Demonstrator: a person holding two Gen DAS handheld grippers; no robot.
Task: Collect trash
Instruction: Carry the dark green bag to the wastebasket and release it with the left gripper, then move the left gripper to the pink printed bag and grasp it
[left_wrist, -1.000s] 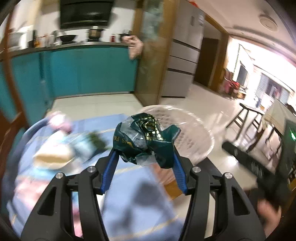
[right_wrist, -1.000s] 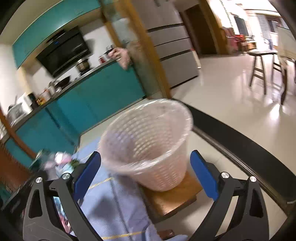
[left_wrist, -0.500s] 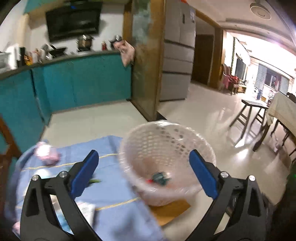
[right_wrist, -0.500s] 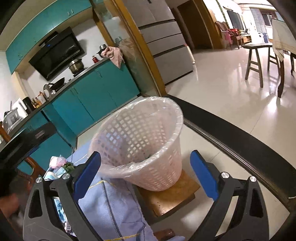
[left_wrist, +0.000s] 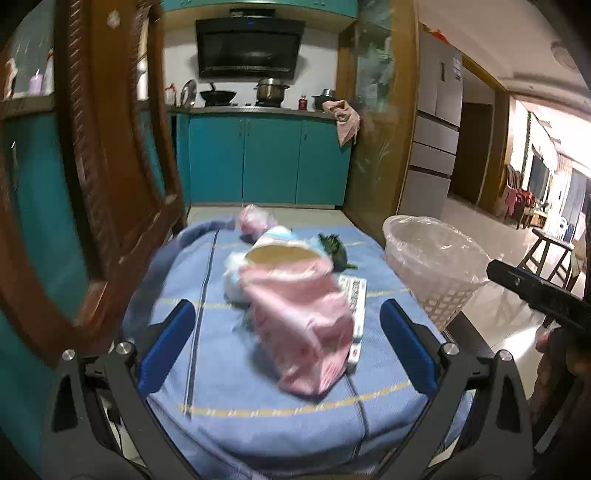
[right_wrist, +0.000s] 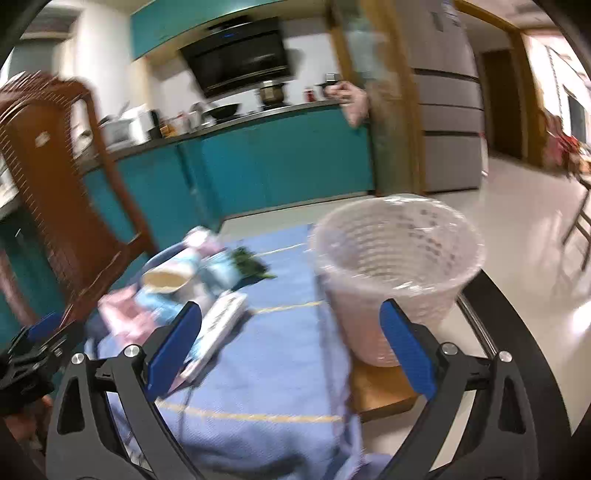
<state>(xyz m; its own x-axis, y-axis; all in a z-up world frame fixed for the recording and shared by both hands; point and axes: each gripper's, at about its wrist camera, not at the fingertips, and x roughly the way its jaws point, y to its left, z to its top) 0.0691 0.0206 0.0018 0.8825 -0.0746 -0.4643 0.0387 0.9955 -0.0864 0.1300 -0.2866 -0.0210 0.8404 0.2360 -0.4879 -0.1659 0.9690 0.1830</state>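
On the blue cloth (left_wrist: 280, 376) lies a heap of trash: a pink bag (left_wrist: 306, 325), a dark green wrapper (left_wrist: 334, 247) and a white packet (left_wrist: 355, 295). Right of the heap stands the lined white basket (left_wrist: 432, 258). Left gripper (left_wrist: 288, 343) and right gripper (right_wrist: 290, 341) hover near, jaws wide, holding nothing.

A home kitchen opening onto a living area is shown. Teal cabinets (left_wrist: 269, 158) line the far wall under a black range hood (left_wrist: 249, 46), with a wok (left_wrist: 218, 96) and a steel pot (left_wrist: 271, 90) on the stove. A tall grey refrigerator (left_wrist: 436, 144) stands at the right, and wooden stools (left_wrist: 546, 254) are seen far right on the glossy tiled floor (right_wrist: 524, 206).
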